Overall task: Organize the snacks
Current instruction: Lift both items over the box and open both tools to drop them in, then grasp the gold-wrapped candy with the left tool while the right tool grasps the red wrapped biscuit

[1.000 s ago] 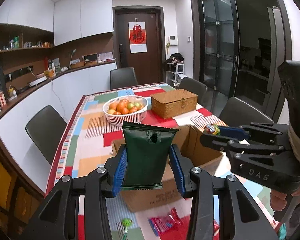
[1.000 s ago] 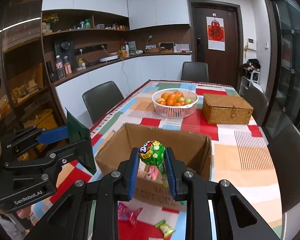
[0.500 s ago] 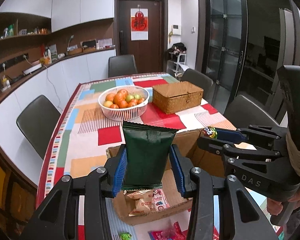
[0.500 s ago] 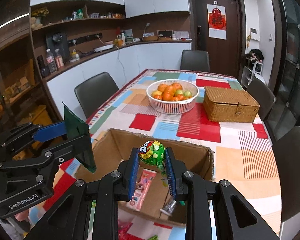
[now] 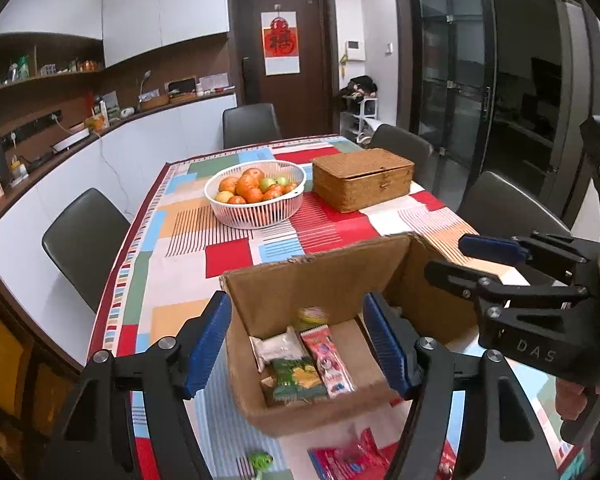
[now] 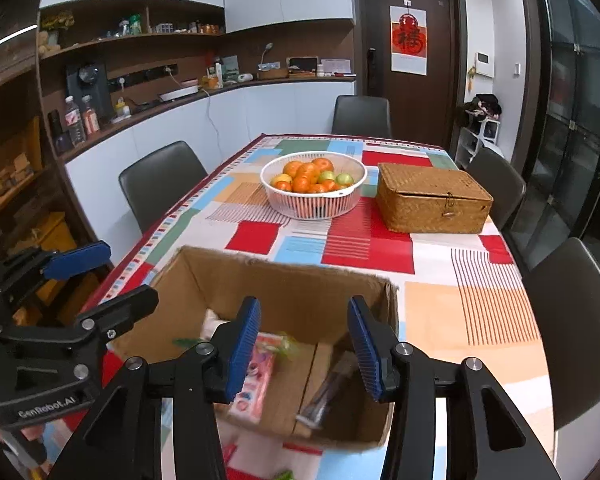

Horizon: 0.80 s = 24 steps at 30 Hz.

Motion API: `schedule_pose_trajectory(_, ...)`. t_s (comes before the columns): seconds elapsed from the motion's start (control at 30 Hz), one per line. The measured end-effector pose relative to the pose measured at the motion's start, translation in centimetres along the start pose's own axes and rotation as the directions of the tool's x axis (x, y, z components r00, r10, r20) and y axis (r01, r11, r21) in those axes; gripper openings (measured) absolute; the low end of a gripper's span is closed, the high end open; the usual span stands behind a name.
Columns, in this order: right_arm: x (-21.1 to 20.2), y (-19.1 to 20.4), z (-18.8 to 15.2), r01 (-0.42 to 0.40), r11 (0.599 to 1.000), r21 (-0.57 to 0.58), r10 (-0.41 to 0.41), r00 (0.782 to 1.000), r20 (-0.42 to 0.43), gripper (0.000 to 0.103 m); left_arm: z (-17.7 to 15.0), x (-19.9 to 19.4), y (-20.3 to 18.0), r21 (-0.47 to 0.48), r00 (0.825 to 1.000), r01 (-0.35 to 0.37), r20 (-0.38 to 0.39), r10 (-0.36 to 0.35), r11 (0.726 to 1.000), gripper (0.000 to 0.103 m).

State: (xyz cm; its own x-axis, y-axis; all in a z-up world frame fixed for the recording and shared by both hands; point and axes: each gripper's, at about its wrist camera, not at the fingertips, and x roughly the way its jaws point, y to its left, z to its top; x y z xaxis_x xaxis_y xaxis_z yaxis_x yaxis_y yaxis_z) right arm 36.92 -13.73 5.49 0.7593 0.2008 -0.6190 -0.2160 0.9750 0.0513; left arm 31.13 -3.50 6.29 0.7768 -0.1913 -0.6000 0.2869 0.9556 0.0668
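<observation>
**Both grippers open over the box, nothing between the pads**

You held both grippers tilted down over the cardboard box, side by side. Left gripper: jaws had just been opening, blue pads spread well apart, nothing between them. Right gripper: jaws had just been opening too, pads apart, nothing gripped. In the left view your right gripper came in from the right edge, above the box's right wall; part of your hand showed under its handle.

Box sat on the patchwork tablecloth, open top up, near the table's close end.

Inside the box, left view:
- red sachet, flat, long axis running away from you
- green packet just left of it, touching
- white packet behind the green one
- a round yellowish-green thing near the far wall, blurred; can't say what it was

Right view: a pink sachet and a dark packet lay flat in the box, both smeared and partly hidden by the fingers.

Outside the box, close edge: red wrapper and a green sweet, both cut off by the frame and fingers.

Fruit basket and wicker box stood farther up the table.
</observation>
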Motion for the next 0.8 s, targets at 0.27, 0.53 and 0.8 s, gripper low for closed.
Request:
schedule_pose_trajectory(0.27, -4.2, 1.5, -3.1, -0.045, 0.998, -0.048, 0.046, 0.998, 0.03, 0.046, -2.9, -4.3, -1.5, 0.057, 0.999, -0.001, 0.047, -0.002, 0.998, 0.068)
schedule_pose_trajectory(0.53, -6.7, 2.6, -6.3, -0.066, 0.996, -0.064, 0.067, 0.998, 0.021, 0.046, -6.4, -7.0, -2.1, 0.036, 1.0, 0.019, 0.02, -0.019, 0.999, 0.072)
schedule_pose_trajectory(0.8, -6.7, 3.6, -9.9, -0.103, 0.994, -0.037, 0.102, 0.994, -0.05, 0.046, -10.7, -7.8, -2.0, -0.023, 0.996, 0.025, -0.083, -0.027, 0.999, 0.072)
